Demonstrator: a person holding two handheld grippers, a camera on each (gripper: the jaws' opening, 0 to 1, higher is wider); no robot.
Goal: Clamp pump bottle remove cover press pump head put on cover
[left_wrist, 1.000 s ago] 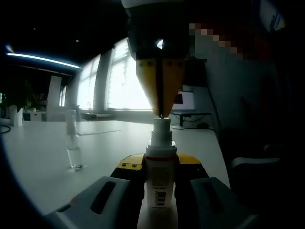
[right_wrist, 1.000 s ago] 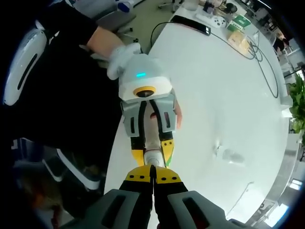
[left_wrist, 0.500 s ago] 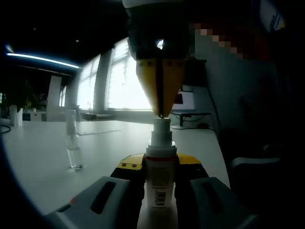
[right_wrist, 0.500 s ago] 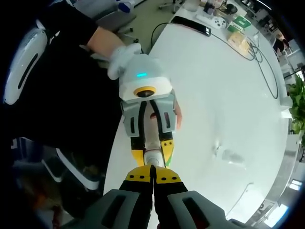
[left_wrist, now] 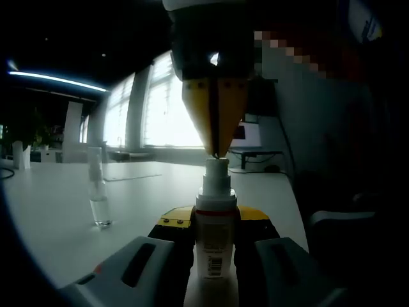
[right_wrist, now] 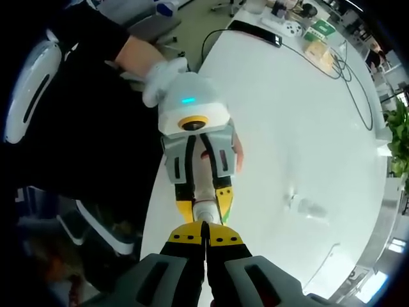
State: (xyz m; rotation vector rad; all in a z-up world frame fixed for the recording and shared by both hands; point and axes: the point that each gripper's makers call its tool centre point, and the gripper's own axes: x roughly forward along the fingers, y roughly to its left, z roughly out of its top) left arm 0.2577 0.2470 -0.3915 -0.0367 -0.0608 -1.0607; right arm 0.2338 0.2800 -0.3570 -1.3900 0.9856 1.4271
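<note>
A white pump bottle (left_wrist: 215, 240) stands upright between the yellow-tipped jaws of my left gripper (left_wrist: 215, 216), which is shut on its body. My right gripper (left_wrist: 216, 152) comes down from above, shut, its tips touching the top of the pump head (left_wrist: 216, 167). From the right gripper view, my right gripper (right_wrist: 204, 231) points straight down onto the pump head (right_wrist: 204, 212), with the left gripper (right_wrist: 203, 199) clamped around the bottle (right_wrist: 202, 173) below it. The clear cover (left_wrist: 98, 192) stands apart on the white table, left of the bottle; in the right gripper view the cover (right_wrist: 307, 206) is right of the bottle.
The white table (right_wrist: 307, 109) stretches away, with cables (right_wrist: 348, 70) and small boxes (right_wrist: 319, 32) at its far end and a plant (right_wrist: 400, 137) beyond. A person's gloved hand (right_wrist: 163, 73) holds the left gripper near the table's edge. Bright windows (left_wrist: 163, 109) lie behind.
</note>
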